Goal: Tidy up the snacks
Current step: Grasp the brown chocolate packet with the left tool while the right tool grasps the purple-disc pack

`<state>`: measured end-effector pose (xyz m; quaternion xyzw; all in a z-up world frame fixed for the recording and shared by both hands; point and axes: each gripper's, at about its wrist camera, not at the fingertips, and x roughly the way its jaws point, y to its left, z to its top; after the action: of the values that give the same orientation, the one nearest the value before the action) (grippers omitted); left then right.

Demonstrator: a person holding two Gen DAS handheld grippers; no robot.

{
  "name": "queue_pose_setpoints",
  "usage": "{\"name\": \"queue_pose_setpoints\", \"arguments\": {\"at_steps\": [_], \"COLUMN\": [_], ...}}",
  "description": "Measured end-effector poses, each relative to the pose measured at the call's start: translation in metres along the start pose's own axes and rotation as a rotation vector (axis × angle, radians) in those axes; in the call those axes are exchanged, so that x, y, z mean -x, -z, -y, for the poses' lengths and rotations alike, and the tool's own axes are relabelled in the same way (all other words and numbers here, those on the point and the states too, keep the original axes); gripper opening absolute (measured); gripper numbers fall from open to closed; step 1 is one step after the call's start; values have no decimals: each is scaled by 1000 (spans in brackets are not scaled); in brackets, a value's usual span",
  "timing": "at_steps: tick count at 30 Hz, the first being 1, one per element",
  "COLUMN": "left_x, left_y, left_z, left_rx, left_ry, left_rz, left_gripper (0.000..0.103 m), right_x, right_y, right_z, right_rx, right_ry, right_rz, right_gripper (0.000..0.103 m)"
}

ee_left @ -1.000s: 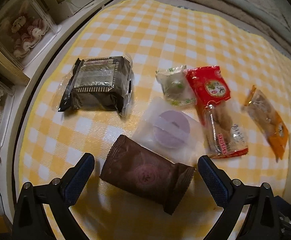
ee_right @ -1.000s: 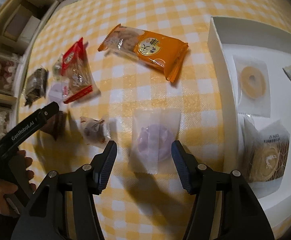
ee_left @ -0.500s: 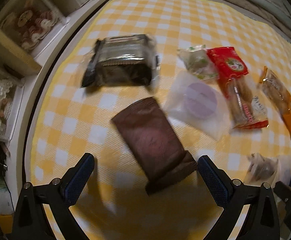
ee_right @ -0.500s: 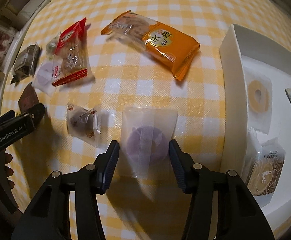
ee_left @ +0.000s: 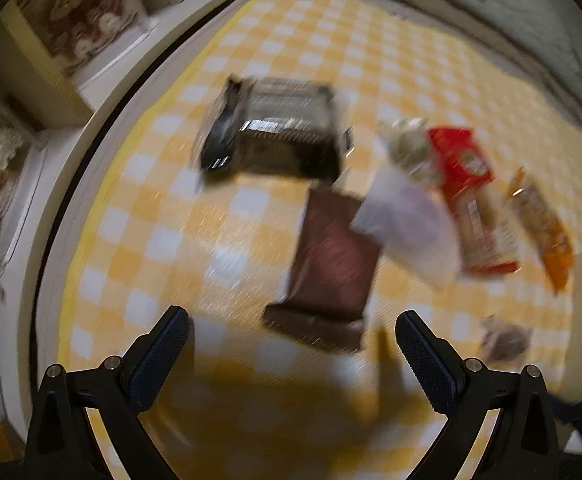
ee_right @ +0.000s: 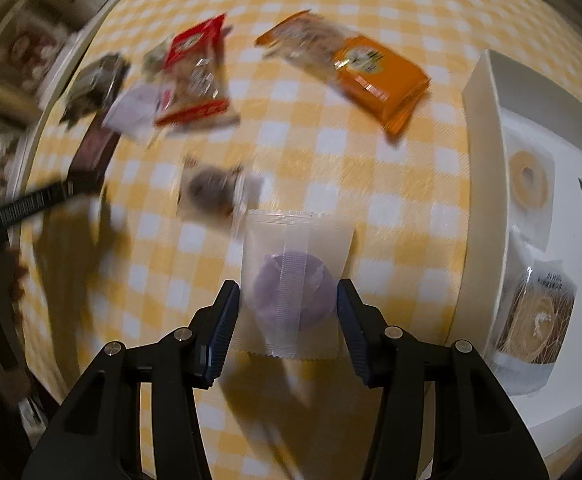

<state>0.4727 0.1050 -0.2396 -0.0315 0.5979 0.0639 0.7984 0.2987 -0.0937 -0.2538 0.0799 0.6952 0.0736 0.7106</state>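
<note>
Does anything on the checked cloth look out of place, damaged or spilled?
Nothing looks spilled or torn. The snacks outside the white tray lie scattered at odd angles: the orange packet sits slanted, and the red packet overlaps a white pouch. Blur hides finer damage.

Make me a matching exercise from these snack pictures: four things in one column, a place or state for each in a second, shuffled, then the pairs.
Things:
1. clear packet with the purple cake
2. ring-shaped cake
3. orange packet
4. brown packet

Places or states:
A. inside the white tray
B. on the checked cloth, far side, left of the tray
C. ahead of the open left gripper
D. between the jaws of the right gripper

Pairs: 1-D, 2-A, 3-B, 4-C
</note>
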Motion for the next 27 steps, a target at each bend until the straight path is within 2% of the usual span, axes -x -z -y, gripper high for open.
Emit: {"name": "queue_pose_setpoints", "arguments": {"at_steps": [5,10,13,18,22,27], "left_x": [8,-1,-8,-22,-25,-23], "left_y": [-3,0,-2,-8,-9,-10], "left_z": [13,28,35,39,37,40], "left_rx": [-40,-112,-130,-119,-114,-131], "left_ry": [26,-38,-66,-77,-91,-86], "left_rz": [42,33,24,9,5,6], "left_gripper": [103,103,100,85,75,49], "right_x": [-7,-8,-8,-2,-3,-6], "right_y": [8,11,10,4,0,5], "right_z": [-5,0,5,26,30,33], "right_rx": [19,-7,-43,-124,-125,-84], "right_ry": [-22,-34,-61,-123,-120,-81], "right_rz": [-38,-37,-43,-51,-48,-44], "right_gripper": [56,58,60,62,62,60]}}
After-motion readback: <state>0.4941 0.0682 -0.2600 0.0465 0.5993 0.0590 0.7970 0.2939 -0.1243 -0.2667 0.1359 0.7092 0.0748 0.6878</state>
